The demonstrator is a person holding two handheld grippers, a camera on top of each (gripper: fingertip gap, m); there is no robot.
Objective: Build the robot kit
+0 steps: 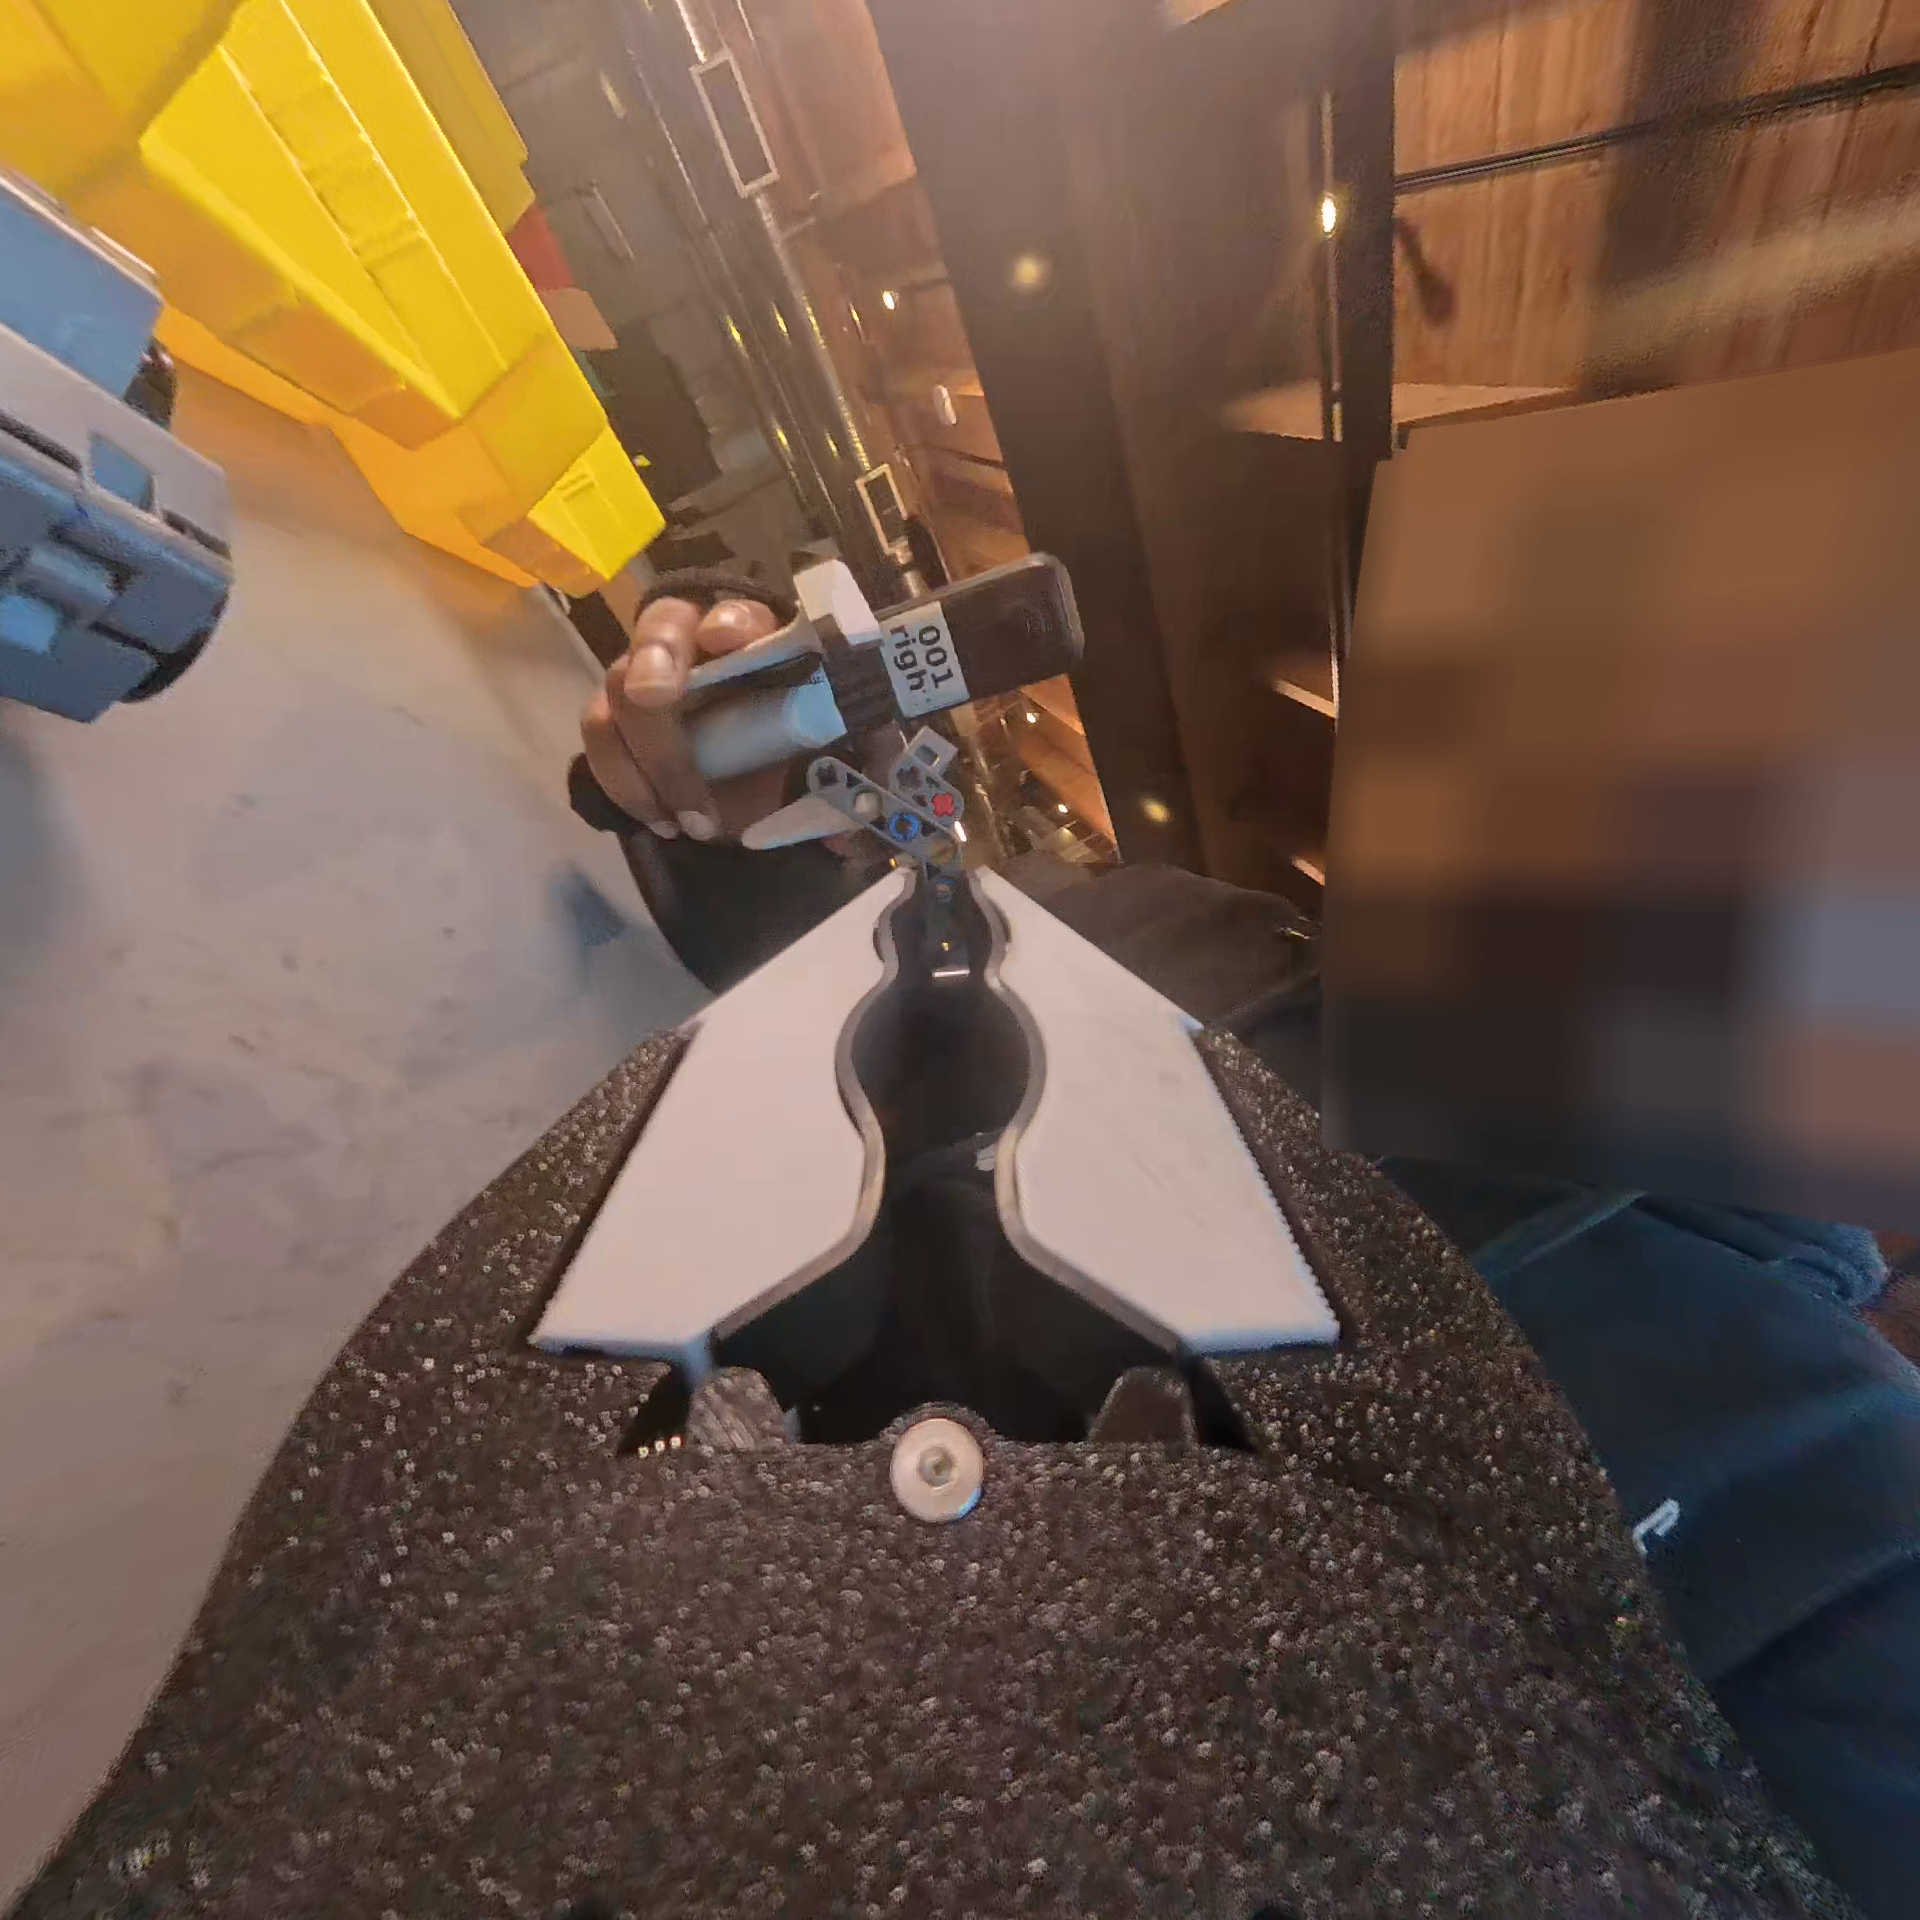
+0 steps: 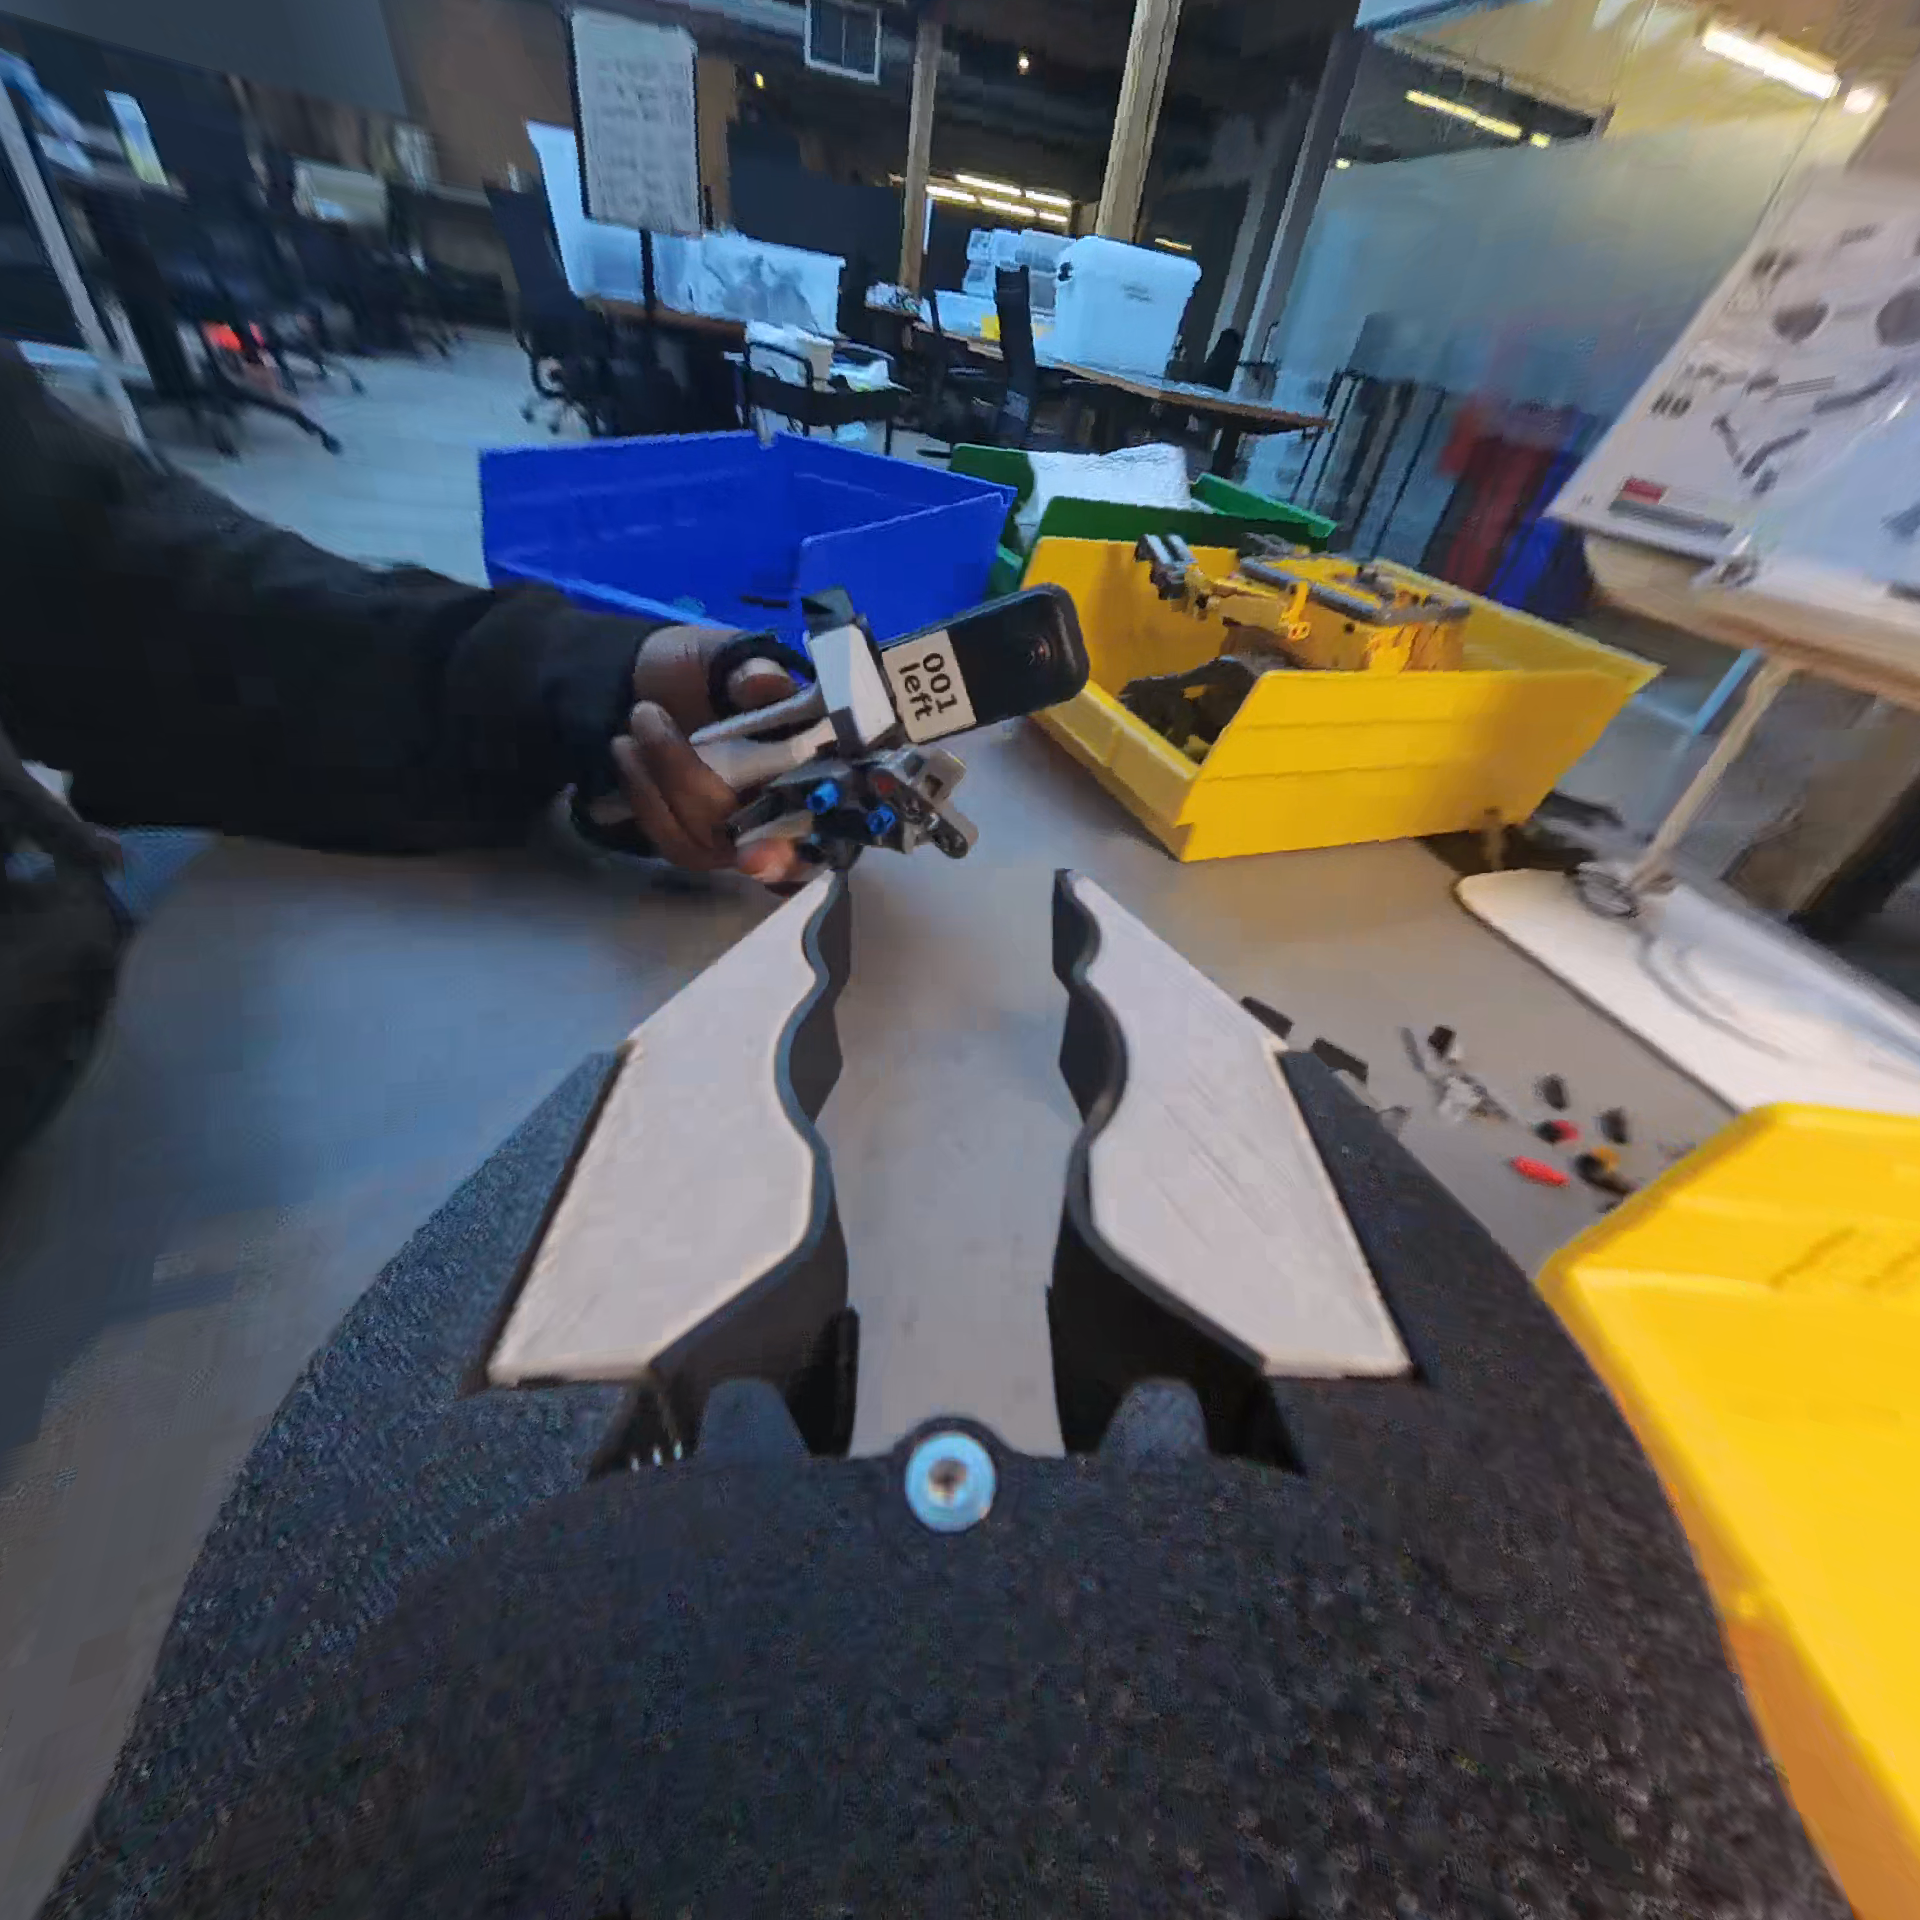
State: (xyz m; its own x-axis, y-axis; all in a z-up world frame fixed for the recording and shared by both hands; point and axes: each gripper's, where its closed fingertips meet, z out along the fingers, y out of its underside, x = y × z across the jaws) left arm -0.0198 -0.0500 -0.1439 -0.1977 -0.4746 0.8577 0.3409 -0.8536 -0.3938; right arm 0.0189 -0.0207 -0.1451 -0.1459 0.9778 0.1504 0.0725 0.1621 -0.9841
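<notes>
My left gripper (image 1: 940, 883) is shut on the lower end of a small grey toy-brick assembly (image 1: 883, 816) of crossed beams with blue and red pins, held in the air above the grey table (image 1: 260, 935). The right wrist view shows the same assembly (image 2: 862, 810) in the left gripper (image 2: 831, 847), held by a hand in a black sleeve. My right gripper (image 2: 951, 894) is open and empty, its fingers (image 2: 717, 1122) pointing at the assembly just short of it. In the left wrist view its body (image 1: 790, 717) sits right behind the assembly.
A yellow bin (image 2: 1330, 748) with a yellow built model, a blue bin (image 2: 727, 520) and a green bin (image 2: 1143, 509) stand at the back. Another yellow bin (image 2: 1766, 1403) is close on the right. Several loose small parts (image 2: 1538, 1132) lie beside a white board (image 2: 1714, 997). Stacked yellow bins (image 1: 364, 260) show left. Left tips to right tips: about 6 centimeters.
</notes>
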